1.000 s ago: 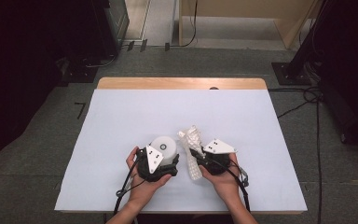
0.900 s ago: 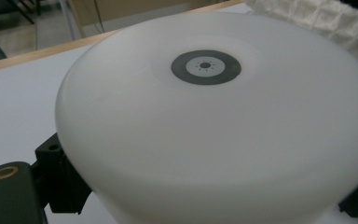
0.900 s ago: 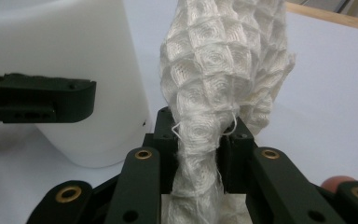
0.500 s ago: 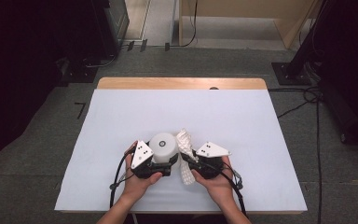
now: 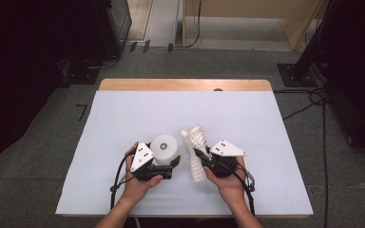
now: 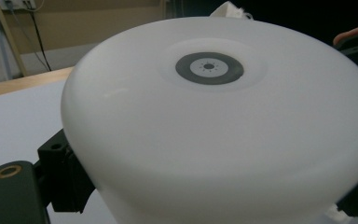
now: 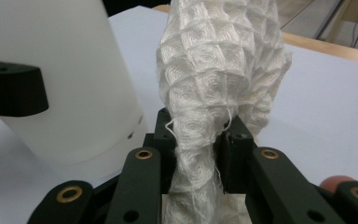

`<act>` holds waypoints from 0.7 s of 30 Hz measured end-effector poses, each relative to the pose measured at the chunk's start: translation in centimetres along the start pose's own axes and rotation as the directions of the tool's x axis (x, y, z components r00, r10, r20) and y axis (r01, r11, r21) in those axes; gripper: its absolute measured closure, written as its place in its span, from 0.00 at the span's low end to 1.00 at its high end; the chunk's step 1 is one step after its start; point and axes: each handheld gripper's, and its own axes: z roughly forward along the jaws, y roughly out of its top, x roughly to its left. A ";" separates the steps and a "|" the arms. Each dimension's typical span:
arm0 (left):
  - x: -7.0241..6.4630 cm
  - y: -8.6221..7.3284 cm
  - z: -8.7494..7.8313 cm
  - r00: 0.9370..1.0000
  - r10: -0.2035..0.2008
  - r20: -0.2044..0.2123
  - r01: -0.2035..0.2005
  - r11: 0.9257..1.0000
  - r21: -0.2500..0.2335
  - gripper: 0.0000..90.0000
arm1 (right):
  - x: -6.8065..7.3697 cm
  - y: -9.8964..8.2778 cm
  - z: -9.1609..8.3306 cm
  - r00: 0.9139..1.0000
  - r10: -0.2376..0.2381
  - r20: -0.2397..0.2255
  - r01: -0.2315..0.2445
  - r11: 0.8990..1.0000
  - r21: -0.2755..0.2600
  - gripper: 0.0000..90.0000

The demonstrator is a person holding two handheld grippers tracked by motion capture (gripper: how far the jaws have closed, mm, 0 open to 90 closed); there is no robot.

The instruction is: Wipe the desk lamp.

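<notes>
Your left claw (image 5: 170,164) is closed on a white round container (image 5: 165,148). In the left gripper view the container (image 6: 214,126) sits between the black jaws with a dark ring marking on its flat face, and the jaws bear against its sides. From the high view the container is at the near middle of the bench (image 5: 123,114), just ahead of your left hand (image 5: 140,183). Whether it rests on the white covering or is lifted clear of it, I cannot tell.

Your right claw (image 5: 200,154) is pinched narrow on a white waffle-weave cloth (image 5: 196,152). The right gripper view confirms the grip: both pads press into the bunched cloth (image 7: 214,93), which rises in a twisted column above the jaws and hangs below them. From the high view the upper end of the cloth stands above the claw and the lower end trails toward the near edge of the bench, beside your right hand (image 5: 225,178).

Container and cloth are just beside each other, the cloth to the right of the container. The right gripper view shows a narrow gap between them, with one jaw of the left claw against the container's wall.
</notes>
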 end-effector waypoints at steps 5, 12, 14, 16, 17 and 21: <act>-0.4 -0.4 0.6 1.000 0.028 0.003 -0.028 0.999 0.038 0.09 | 0.7 0.4 -0.3 0.999 -0.020 -0.040 0.018 0.999 -0.037 0.80; -1.4 -0.9 1.5 0.995 0.080 0.056 -0.086 0.991 0.107 0.09 | 2.2 1.1 -0.4 0.995 -0.049 -0.085 0.046 0.998 -0.046 0.81; -1.5 -0.9 1.6 0.995 0.084 0.061 -0.091 0.990 0.110 0.09 | 2.0 1.5 -1.0 0.995 -0.051 -0.088 0.045 0.996 -0.071 0.80; -1.6 -0.8 1.6 0.995 0.086 0.058 -0.092 0.990 0.107 0.09 | 2.2 1.7 -1.2 0.994 -0.072 -0.079 0.066 0.995 -0.075 0.80; -1.5 -0.8 1.5 0.995 0.084 0.053 -0.089 0.991 0.102 0.09 | 2.2 1.6 -1.1 0.994 -0.071 -0.080 0.066 0.995 -0.069 0.80; -0.8 -0.3 0.9 0.997 0.066 0.044 -0.069 0.995 0.073 0.09 | 2.0 0.6 0.2 0.994 -0.058 -0.096 0.058 0.998 0.001 0.80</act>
